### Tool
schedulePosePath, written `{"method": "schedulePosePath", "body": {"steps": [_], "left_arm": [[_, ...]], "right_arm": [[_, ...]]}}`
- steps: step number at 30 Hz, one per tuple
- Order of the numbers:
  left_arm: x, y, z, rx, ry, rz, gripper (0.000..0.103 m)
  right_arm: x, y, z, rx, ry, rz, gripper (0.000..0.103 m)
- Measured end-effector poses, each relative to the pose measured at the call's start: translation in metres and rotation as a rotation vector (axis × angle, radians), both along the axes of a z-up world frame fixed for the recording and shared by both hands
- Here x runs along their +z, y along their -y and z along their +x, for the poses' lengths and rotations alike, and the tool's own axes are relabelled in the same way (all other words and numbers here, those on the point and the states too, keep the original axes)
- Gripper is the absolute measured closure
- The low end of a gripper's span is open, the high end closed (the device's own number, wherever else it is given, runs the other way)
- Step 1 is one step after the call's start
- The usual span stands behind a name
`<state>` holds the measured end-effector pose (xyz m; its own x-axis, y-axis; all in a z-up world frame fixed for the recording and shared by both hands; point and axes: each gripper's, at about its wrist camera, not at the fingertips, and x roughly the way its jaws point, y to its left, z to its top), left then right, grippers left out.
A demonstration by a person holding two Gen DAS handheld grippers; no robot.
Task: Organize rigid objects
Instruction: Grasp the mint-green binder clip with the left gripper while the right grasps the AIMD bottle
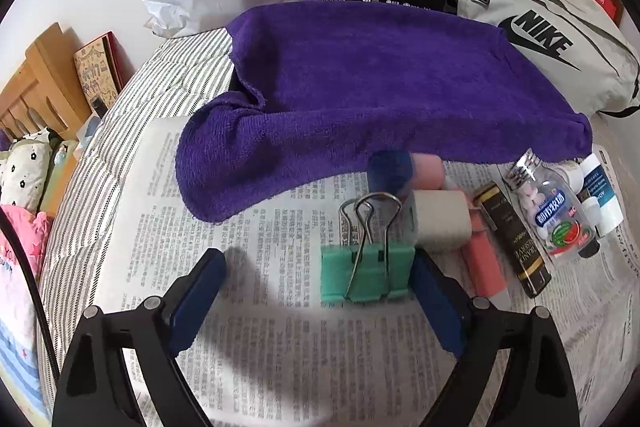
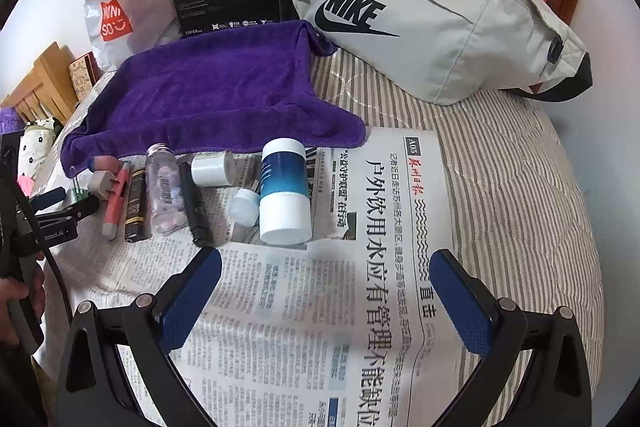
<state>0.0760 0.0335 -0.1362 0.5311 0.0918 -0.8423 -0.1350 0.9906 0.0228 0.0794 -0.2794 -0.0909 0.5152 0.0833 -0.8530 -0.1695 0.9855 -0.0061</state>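
Straddling green binder clip [image 1: 366,273] with left tongs [image 1: 316,291], wide, seemingly untouched; next: close. Right tongs [image 2: 326,291] wide, empty.

Left gripper [image 1: 316,267] and right gripper [image 2: 326,275], both angled downward, jaws spread wide.

The right gripper [image 2: 325,269] stands open above the newspaper [image 2: 360,307], nothing between its blue pads [image 2: 192,301]. Just beyond it a blue-and-white bottle [image 2: 285,187] stands upright, with a small white cap [image 2: 245,207] beside it. Further left lie a black stick [image 2: 195,205], a clear pill bottle [image 2: 165,193] and a pink tube [image 2: 116,201]. A purple towel [image 2: 216,91] lies behind them.
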Motion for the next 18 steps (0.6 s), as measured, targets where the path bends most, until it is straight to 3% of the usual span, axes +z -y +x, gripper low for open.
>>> {"method": "schedulePosePath", "body": {"steps": [3, 6, 8, 10, 18], "left_arm": [[0.001, 0.000, 0.000, -0.010, 0.010, 0.004, 0.019], [0.003, 0.000, -0.003, -0.019, 0.019, 0.005, 0.035], [0.005, 0.001, -0.005, -0.029, 0.022, 0.004, 0.052], [0.007, 0.002, -0.008, -0.037, 0.023, 0.010, 0.064], [0.006, 0.000, -0.010, -0.044, 0.023, 0.011, 0.064]], "right_arm": [[-0.002, -0.001, 0.010, 0.006, 0.001, 0.002, 0.001], [-0.005, -0.003, 0.019, 0.010, -0.005, 0.012, 0.003], [-0.007, -0.005, 0.025, 0.016, -0.006, 0.011, 0.004], [-0.009, -0.008, 0.031, 0.028, -0.008, 0.004, 0.007], [-0.027, -0.017, 0.056, 0.059, -0.051, -0.017, 0.021]]}}
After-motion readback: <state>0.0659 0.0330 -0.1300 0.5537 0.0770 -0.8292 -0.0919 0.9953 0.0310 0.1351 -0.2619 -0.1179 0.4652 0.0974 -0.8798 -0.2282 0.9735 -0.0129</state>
